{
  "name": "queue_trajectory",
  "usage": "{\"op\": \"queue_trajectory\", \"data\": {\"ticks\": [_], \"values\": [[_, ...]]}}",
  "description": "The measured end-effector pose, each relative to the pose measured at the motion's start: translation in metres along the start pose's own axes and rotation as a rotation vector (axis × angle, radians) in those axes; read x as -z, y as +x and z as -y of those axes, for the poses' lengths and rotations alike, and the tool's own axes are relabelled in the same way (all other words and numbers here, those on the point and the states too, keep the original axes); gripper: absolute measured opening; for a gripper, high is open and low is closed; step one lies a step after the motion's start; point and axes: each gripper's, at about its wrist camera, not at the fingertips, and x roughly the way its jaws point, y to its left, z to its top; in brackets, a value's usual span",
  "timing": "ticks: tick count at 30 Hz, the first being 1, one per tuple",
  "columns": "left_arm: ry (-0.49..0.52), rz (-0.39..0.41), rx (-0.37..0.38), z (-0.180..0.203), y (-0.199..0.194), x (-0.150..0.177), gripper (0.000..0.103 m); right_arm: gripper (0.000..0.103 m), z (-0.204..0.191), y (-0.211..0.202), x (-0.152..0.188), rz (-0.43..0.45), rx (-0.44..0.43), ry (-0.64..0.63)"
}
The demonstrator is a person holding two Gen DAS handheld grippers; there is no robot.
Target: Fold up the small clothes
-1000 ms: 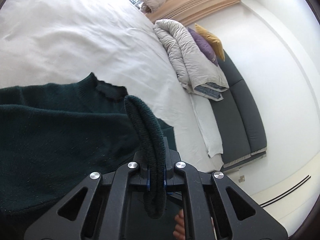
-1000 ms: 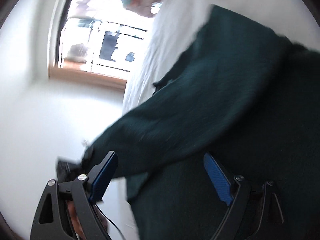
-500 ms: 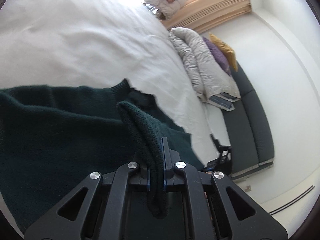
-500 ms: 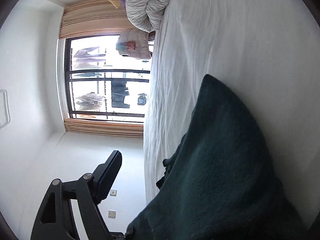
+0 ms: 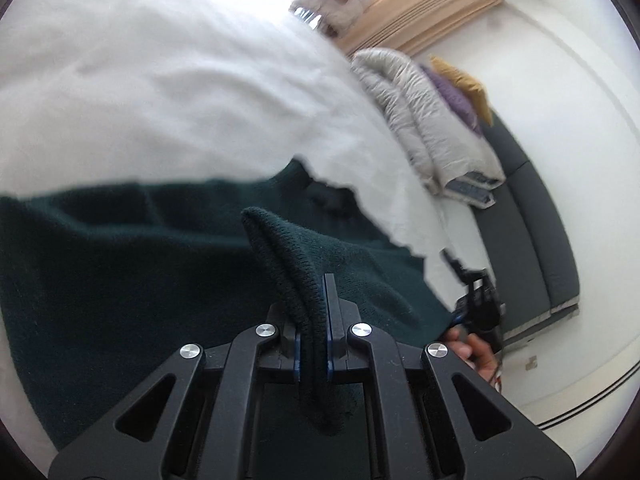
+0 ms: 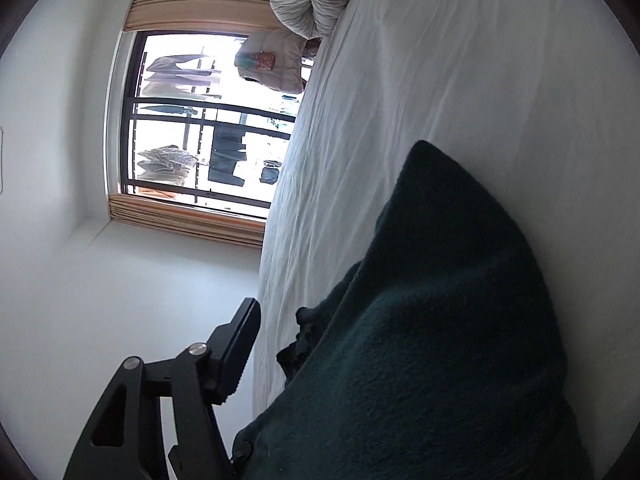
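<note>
A dark green knit sweater [image 5: 120, 280] lies spread on the white bed [image 5: 160, 100]. My left gripper [image 5: 312, 336] is shut on a fold of the sweater's edge, which stands up between the jaws. In the right wrist view the sweater [image 6: 440, 340] drapes over the right side of my right gripper and hides its right finger. Only the left finger [image 6: 236, 352] shows, standing well off to the left, apart from the cloth. In the left wrist view the right gripper's body and the hand holding it [image 5: 476, 320] sit at the bed's near edge.
A folded grey duvet [image 5: 424, 120] with purple and yellow cushions lies at the bed's far side, beside a dark grey sofa [image 5: 532, 232]. A window with curtains [image 6: 192, 128] stands beyond the bed's end. White bed sheet [image 6: 440, 80] stretches beyond the sweater.
The right gripper has swung round and now the sweater lies over its right side. The left gripper keeps its hold and has moved slightly, dragging the cloth over the bed.
</note>
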Motion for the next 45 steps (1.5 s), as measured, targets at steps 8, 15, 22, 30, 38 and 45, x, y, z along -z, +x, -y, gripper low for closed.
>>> {"op": "queue_trajectory", "data": {"ticks": [8, 15, 22, 30, 38, 45], "values": [[-0.018, -0.010, -0.057, -0.020, 0.012, 0.021, 0.008, 0.075, 0.000, -0.039, 0.013, -0.042, -0.013, 0.019], [0.013, 0.012, -0.068, -0.017, 0.013, 0.025, 0.008, 0.086, -0.028, -0.101, 0.051, -0.093, 0.068, -0.026], [0.048, 0.060, -0.089, -0.004, 0.009, 0.030, 0.008, 0.063, -0.118, -0.014, 0.026, -0.335, 0.200, -0.468], [0.131, 0.129, -0.106, 0.009, -0.002, 0.039, 0.008, 0.060, -0.088, 0.120, 0.021, -0.573, 0.599, -0.663], [0.203, 0.181, -0.089, 0.026, -0.011, 0.042, 0.007, 0.013, -0.083, 0.136, 0.031, -0.686, 0.677, -0.777], [0.240, 0.209, -0.038, 0.060, -0.025, 0.029, 0.007, 0.019, -0.092, 0.086, 0.017, -0.556, 0.666, -0.703]]}}
